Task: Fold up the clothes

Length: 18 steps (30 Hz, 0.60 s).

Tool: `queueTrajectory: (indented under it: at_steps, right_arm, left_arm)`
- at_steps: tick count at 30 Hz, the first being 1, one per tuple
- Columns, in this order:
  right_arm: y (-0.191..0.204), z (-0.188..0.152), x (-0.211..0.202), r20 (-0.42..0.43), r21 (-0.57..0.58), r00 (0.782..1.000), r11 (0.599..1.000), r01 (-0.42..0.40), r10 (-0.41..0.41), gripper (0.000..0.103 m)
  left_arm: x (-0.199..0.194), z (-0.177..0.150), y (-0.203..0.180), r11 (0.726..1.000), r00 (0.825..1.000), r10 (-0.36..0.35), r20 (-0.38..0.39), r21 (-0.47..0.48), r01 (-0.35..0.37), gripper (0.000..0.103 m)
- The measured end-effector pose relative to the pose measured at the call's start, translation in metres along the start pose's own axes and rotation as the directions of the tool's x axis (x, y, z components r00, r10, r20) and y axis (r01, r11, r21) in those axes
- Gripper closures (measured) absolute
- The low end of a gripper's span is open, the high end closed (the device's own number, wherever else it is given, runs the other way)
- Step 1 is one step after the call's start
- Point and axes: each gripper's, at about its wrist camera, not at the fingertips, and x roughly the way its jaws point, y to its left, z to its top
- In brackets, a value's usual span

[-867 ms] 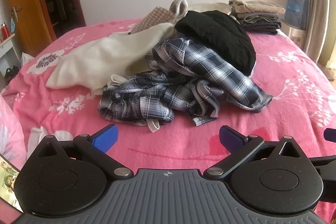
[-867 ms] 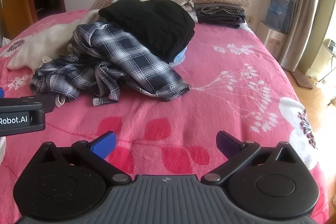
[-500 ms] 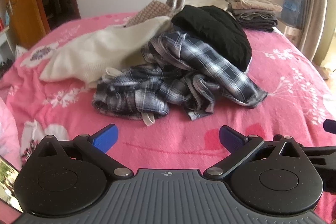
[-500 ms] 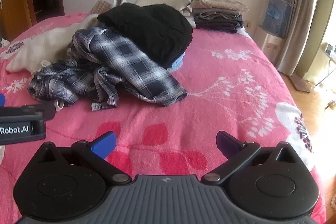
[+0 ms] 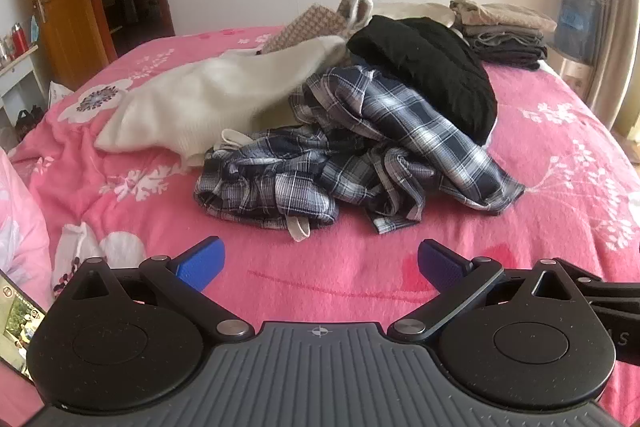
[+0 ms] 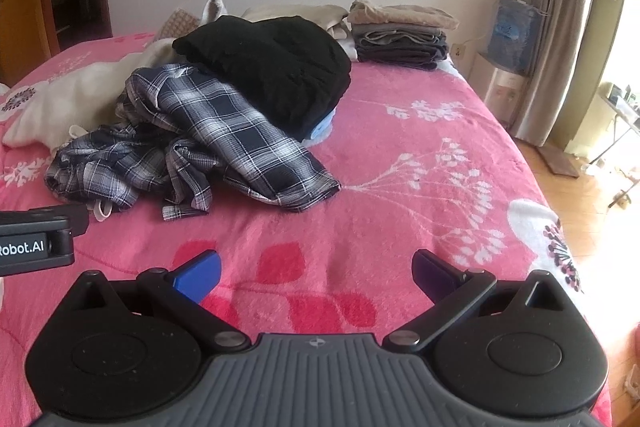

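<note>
Clothes lie heaped on the pink floral bed [image 5: 552, 155], toward its far half and left of its middle. Farthest left in the heap is a cream sweater [image 5: 208, 103], spread flat and reaching toward the bed's left edge. Behind it, near the far edge, a tan checked piece [image 5: 308, 27] and a cream looped strap stick up. Next comes a crumpled navy plaid garment [image 5: 328, 167], the part of the heap nearest the bed's near edge, with a pale loop hanging from its front hem. A black garment [image 5: 428, 67] rests on the plaid's far right part. At the bed's far right corner sits a neat stack of folded clothes [image 5: 504, 31], beige on top and dark below, apart from the heap.

The left gripper [image 5: 320, 263] hangs over bare blanket near the bed's near edge, just short of the plaid garment, jaws spread wide with nothing between them. The right gripper [image 6: 316, 267] is beside it to the right, likewise over bare blanket, released and spread wide, gripping nothing. Beyond the bed's right edge stand a curtain [image 6: 560, 27] and a wooden floor.
</note>
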Motion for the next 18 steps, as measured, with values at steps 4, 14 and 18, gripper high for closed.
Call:
queueTrajectory:
  at_steps: [4, 14, 18]
  right_arm:
    - [-0.0021, 0.001, -0.0005, -0.002, 0.005, 1.0, 1.0, 0.006, -0.006, 0.0]
    - [-0.0061, 0.003, -0.0023, 0.003, 0.019, 1.0, 1.0, 0.019, -0.019, 0.0]
    - [-0.005, 0.0035, -0.0022, 0.003, 0.018, 1.0, 1.0, 0.021, -0.021, 0.0]
  left_arm:
    - [-0.0002, -0.0001, 0.0011, 1.0, 1.0, -0.005, -0.003, -0.01, 0.005, 0.0]
    - [-0.0014, -0.0008, -0.0019, 1.0, 1.0, -0.007, 0.003, -0.009, 0.007, 0.0]
    - [-0.0028, -0.0016, -0.0017, 1.0, 1.0, -0.004, 0.008, -0.007, 0.004, 0.0]
